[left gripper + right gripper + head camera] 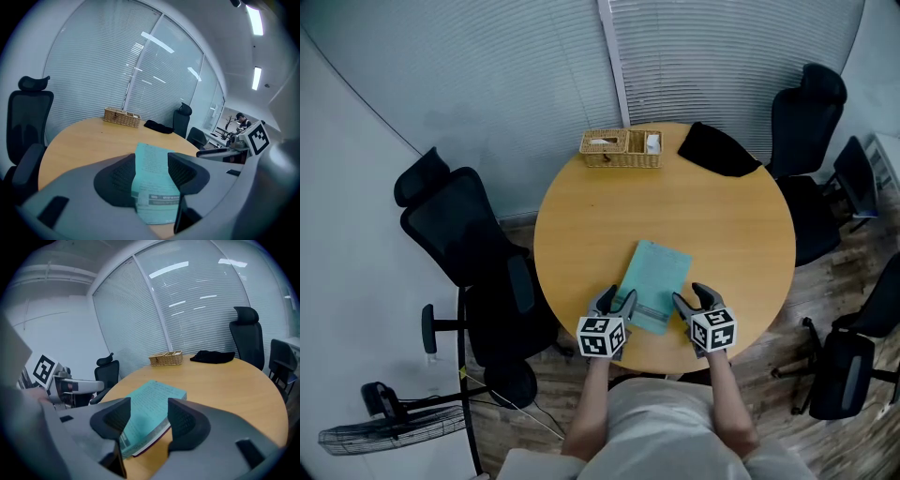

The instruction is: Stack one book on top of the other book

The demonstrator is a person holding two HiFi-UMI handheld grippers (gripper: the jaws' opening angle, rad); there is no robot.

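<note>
A teal book [654, 284] lies on the round wooden table [727, 234] near its front edge, with its near end toward me. In the right gripper view the teal book [151, 405] shows page edges and a dark red edge beneath; I cannot tell if that is a second book. My left gripper [616, 300] is open at the book's near left corner. My right gripper [692, 296] is open at its near right corner. The teal book [152, 176] shows between the left gripper's [151, 171] jaws, which do not touch it. The right gripper's [146, 416] jaws frame it the same way.
A wicker basket [620, 147] and a black cloth [719, 150] lie at the table's far edge. Black office chairs stand at the left [469, 244] and at the right [806, 112]. A floor fan [366, 436] lies at the lower left.
</note>
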